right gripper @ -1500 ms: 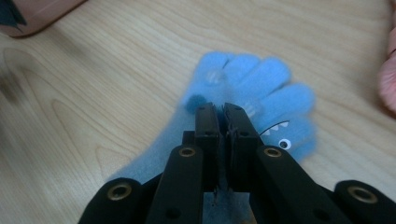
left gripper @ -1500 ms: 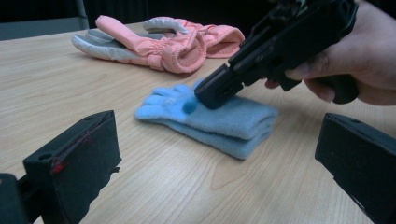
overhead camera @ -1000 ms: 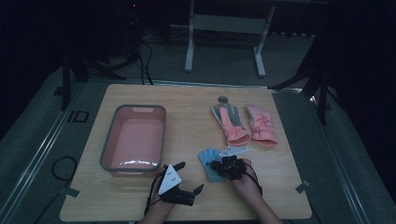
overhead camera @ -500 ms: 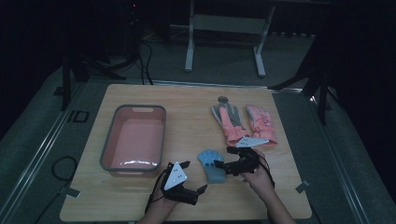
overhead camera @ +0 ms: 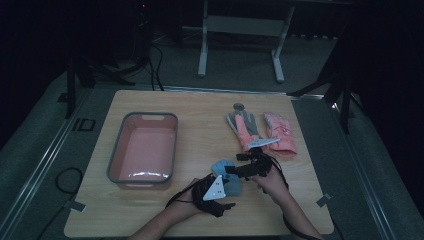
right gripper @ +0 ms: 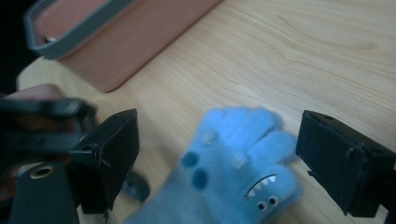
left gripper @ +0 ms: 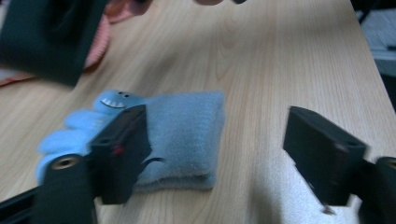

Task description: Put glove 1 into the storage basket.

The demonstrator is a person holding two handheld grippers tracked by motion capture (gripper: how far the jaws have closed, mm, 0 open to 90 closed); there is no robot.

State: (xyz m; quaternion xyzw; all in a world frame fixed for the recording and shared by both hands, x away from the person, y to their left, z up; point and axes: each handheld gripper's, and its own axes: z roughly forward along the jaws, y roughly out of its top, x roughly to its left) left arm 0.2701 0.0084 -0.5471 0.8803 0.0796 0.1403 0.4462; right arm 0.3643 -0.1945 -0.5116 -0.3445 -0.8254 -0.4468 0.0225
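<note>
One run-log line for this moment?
left claw: closing at blue glove cuff | right claw: open over it | tub: empty

Tub [overhead camera: 144,149] sits on the left half of the worktop [overhead camera: 200,115]. Two gloves [overhead camera: 260,131] lie side by side at right rear, a small disc [overhead camera: 239,106] just behind them. A folded glove [overhead camera: 227,175] lies at front centre, between the left gripper [overhead camera: 220,192] and right gripper [overhead camera: 242,167].

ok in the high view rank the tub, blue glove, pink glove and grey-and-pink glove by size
1. tub, clearly largest.
2. grey-and-pink glove and pink glove: look alike, no ranking.
3. blue glove, folded and partly hidden by the grippers, so unsure.
</note>
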